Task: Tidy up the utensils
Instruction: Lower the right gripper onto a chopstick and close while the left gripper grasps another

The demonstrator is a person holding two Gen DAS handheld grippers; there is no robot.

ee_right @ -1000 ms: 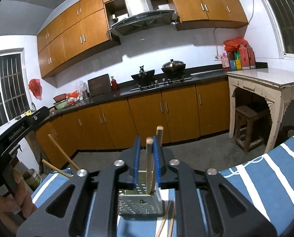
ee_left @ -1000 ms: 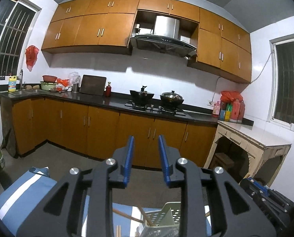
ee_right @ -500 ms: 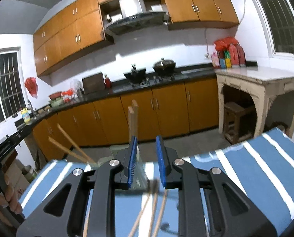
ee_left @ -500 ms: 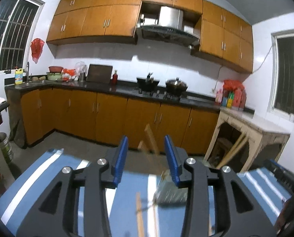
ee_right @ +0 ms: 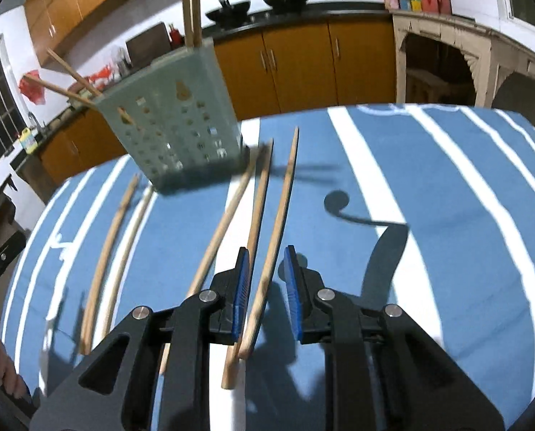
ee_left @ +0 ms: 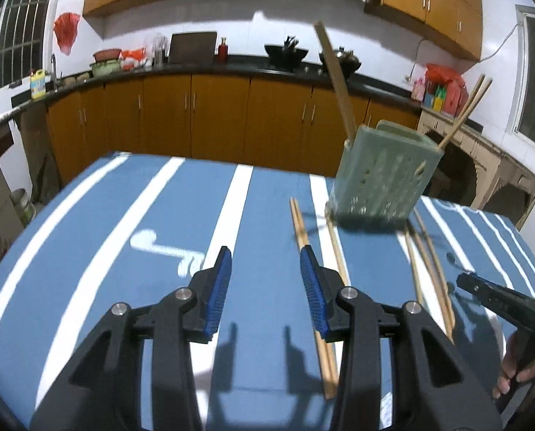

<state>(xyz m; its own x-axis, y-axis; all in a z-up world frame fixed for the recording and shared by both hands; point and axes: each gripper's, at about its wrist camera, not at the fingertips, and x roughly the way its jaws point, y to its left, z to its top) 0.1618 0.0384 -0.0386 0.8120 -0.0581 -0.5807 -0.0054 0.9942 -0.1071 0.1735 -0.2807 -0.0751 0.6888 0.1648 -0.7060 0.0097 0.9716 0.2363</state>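
- Left wrist view: your left tool (ee_left: pixel 265 262) hovers over the striped counter (ee_left: pixel 123 215) with its jaws wide apart and nothing between them. A pair of chopsticks (ee_left: pixel 312 280) lies just beside its right finger, likely your next pick. The green holder (ee_left: pixel 382 176) stands toward the counter's far edge, a few sticks already leaning out of it.
- Right wrist view: your right tool (ee_right: pixel 267 280) has its jaws apart, straddling one loose chopstick (ee_right: pixel 272 248), seemingly lined up to close on it. Other sticks lie alongside, running toward the perforated holder (ee_right: pixel 174 133) at the far left.
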